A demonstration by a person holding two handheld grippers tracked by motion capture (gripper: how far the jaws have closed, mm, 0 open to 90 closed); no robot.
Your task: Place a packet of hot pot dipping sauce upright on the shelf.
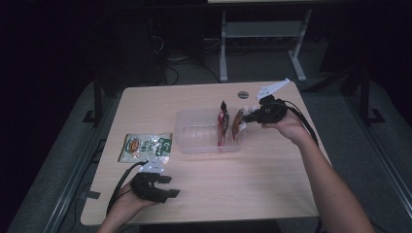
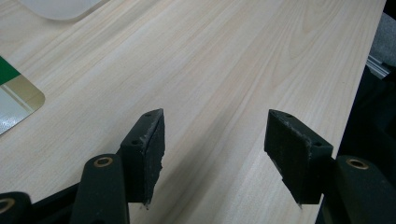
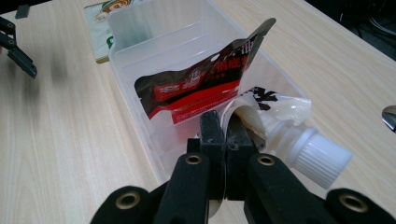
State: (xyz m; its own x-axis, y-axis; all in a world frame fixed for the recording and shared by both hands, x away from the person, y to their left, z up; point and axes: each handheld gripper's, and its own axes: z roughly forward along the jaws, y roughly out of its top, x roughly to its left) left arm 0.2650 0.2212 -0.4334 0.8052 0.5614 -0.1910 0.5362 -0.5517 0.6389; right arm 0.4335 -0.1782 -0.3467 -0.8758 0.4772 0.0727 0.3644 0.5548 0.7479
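A clear plastic bin sits mid-table with a red pouch standing upright inside it. My right gripper is at the bin's right end, shut on the top edge of a spouted pouch that hangs over the bin's rim. In the right gripper view the jaws pinch that pouch just beside its white screw cap, with the red pouch behind it. My left gripper rests low near the front left edge, open and holding nothing.
A flat green and white packet lies on the table left of the bin, just beyond my left gripper; its corner shows in the left gripper view. A round grommet sits at the table's far edge. A metal stand is behind the table.
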